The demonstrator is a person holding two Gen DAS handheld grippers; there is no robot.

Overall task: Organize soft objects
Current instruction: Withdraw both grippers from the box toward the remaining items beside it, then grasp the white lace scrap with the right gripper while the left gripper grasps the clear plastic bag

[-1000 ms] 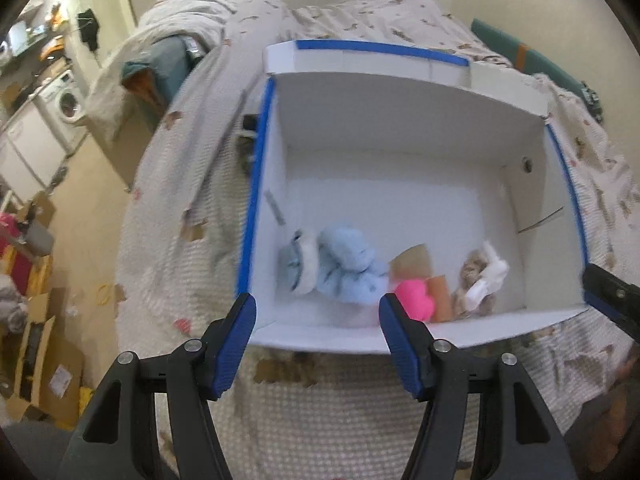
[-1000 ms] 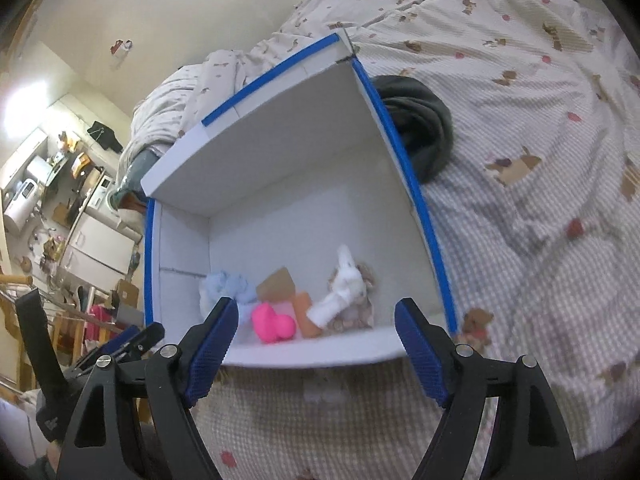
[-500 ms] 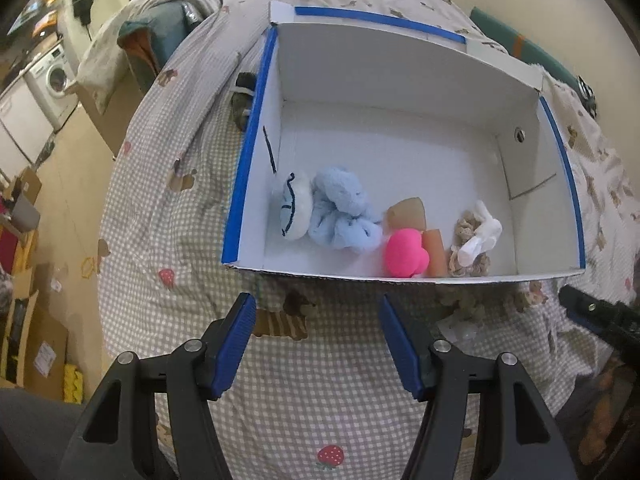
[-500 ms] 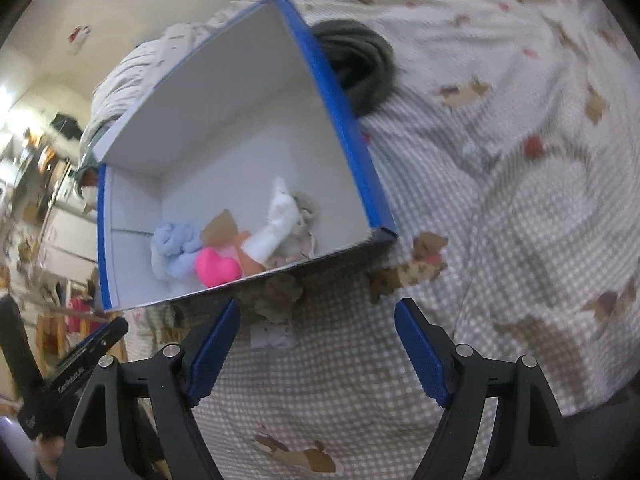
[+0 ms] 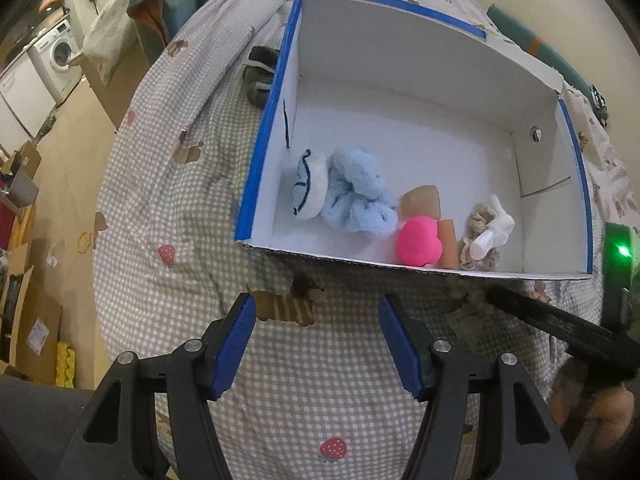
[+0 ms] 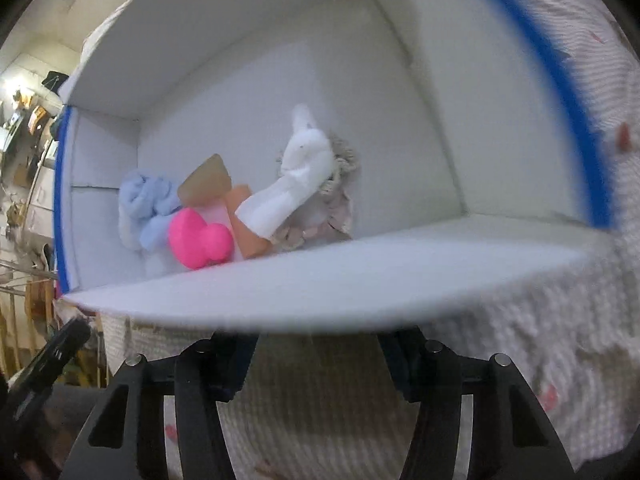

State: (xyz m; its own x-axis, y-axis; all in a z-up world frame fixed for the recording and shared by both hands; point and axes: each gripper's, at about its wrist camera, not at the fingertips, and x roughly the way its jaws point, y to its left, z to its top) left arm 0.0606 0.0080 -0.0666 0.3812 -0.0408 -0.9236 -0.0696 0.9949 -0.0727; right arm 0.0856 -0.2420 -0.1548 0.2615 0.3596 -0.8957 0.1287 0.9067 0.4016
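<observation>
A white box with blue-taped rims (image 5: 260, 152) (image 6: 360, 276) lies on a checked bedspread. Along its near wall lie a white sock ball (image 5: 306, 192), a light blue fluffy cloth (image 5: 356, 196) (image 6: 140, 204), a tan sponge (image 5: 422, 202) (image 6: 206, 180), a pink heart sponge (image 5: 418, 242) (image 6: 198, 240), an orange piece (image 5: 448, 240) and a white sock on beige fabric (image 5: 492, 232) (image 6: 296, 172). My left gripper (image 5: 316, 340) is open and empty over the bedspread in front of the box. My right gripper (image 6: 316, 360) is open, low against the box's near wall, its fingertips hidden behind the wall.
A dark sock (image 5: 260, 72) lies on the bed left of the box. A crumpled beige item with a label (image 5: 468, 304) lies on the bedspread by the box's near right corner. Floor, cardboard boxes and a washing machine (image 5: 56, 52) are at the left.
Both grippers pulled back from the box, then the right one dropped low and close against the near wall. The left view now sees more bedspread in front of the box.
</observation>
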